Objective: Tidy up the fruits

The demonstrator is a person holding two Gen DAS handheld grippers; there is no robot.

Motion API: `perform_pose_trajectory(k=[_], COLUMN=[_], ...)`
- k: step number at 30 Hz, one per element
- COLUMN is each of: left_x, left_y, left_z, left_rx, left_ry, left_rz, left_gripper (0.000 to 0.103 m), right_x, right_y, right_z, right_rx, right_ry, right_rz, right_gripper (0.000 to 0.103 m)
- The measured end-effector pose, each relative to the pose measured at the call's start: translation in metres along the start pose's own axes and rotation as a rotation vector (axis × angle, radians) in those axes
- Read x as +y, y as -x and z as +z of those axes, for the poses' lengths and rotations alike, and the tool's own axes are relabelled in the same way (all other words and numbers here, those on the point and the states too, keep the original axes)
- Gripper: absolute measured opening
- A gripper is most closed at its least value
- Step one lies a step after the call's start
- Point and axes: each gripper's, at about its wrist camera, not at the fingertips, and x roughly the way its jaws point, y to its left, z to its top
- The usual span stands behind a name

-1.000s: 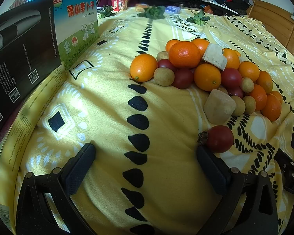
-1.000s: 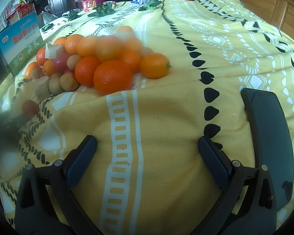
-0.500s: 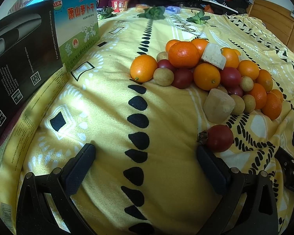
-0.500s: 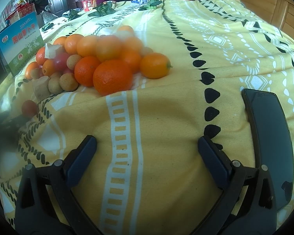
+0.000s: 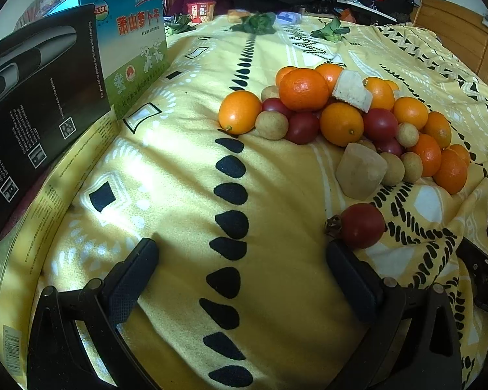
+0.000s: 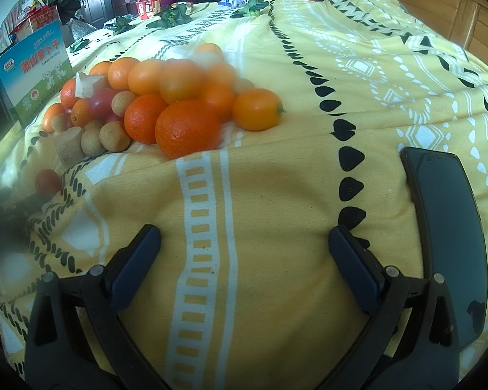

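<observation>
Gaping empty, left gripper (image 5: pixel 240 256) and right gripper (image 6: pixel 244 243) face bare blanket (image 5: pixel 166 175) before fruit pile (image 5: pixel 341 113).

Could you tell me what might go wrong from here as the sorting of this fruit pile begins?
1. The pile is stacked on a soft, sloping blanket; pulling one orange from the top could send others rolling.
2. The loose tomato lies just beyond the open left gripper, beside its fingertip; a nudge may roll it away.
3. A phone lies beside the open right gripper and could get knocked.
</observation>
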Motion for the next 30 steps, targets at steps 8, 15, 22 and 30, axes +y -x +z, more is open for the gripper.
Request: perform_pose_trajectory(k=[8, 15, 22, 30], left_x=[-0.0007, -0.0005, -0.0006, -0.0004], left_y=[0.0002, 0.0001, 0.0, 0.0], left_z=[-0.0008, -0.0004, -0.0004, -0.0001], left_rx=[0.0, 0.0, 0.001, 0.001], left_ry=[0.002, 0.002, 0.002, 0.002], left_rz=[-0.001, -0.002, -0.002, -0.002], left_gripper=[0.103, 0.103, 0.103, 0.103], right_x=[0.0016, 0.0014, 0.001, 0.0013], right_y=[0.0014, 0.001, 0.0002, -0.0004], right_z=[-0.0001, -0.0006, 0.0002, 0.0009], right_rx=[0.0, -0.001, -0.001, 0.001], right_ry=[0.005, 0.004, 0.002, 0.003], right_rz=[-0.008, -0.007, -0.005, -0.006], right_gripper=[0.103, 0.103, 0.103, 0.103])
